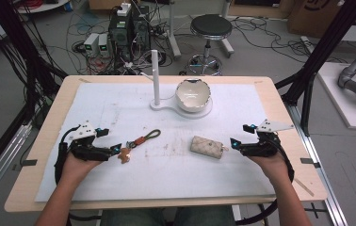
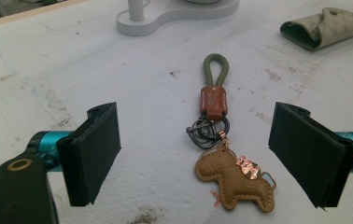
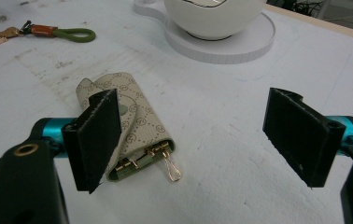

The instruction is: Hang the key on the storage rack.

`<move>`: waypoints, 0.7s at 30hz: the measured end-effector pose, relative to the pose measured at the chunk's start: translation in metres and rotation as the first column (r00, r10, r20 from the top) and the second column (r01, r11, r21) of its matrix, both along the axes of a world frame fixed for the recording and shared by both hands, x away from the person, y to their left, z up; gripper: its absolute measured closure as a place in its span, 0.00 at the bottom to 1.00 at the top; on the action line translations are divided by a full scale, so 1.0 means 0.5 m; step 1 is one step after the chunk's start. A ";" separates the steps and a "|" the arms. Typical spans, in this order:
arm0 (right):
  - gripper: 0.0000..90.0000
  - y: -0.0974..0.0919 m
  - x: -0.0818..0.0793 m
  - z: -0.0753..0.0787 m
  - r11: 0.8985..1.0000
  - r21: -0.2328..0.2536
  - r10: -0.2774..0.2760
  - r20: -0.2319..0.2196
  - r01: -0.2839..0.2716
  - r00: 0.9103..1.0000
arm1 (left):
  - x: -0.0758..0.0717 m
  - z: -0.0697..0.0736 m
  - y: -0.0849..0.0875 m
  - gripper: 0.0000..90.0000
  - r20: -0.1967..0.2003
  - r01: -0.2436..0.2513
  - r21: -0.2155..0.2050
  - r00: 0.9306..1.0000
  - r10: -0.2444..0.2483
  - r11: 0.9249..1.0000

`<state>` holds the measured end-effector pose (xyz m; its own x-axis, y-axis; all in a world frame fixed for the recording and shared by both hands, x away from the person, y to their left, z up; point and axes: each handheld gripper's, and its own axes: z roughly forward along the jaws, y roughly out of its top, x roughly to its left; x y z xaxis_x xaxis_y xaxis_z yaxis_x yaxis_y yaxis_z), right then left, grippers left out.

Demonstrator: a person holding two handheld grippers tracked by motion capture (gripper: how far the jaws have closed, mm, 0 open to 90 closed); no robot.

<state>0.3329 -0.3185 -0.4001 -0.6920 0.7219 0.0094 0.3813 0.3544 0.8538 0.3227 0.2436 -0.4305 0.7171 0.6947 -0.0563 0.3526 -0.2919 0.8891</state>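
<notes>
Both forearms enter from the near edge of the table, each hand wrapped around a gripper body from below. The left gripper [image 1: 116,149] lies roughly level, pointing inward toward the right gripper [image 1: 234,142], which is level too and points back toward it. Both sets of jaws stand wide apart, pads parallel, with nothing pressed between them. The left hand [image 1: 75,165] and right hand [image 1: 274,165] sit well apart.

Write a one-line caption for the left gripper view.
Open left gripper low over the white mat, a keychain with a leather horse charm lying between its jaws, untouched.
</notes>
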 end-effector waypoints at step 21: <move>0.22 0.008 -0.009 -0.003 0.999 -0.036 0.004 -0.010 -0.005 1.000 | 0.011 -0.003 -0.008 0.19 -0.012 -0.005 0.005 1.000 0.005 1.000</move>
<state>0.3283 -0.3143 -0.4015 -0.6952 0.7188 -0.0102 0.3877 0.3868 0.8367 0.3281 0.2395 -0.4321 0.7131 0.6984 -0.0619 0.3650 -0.2945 0.8832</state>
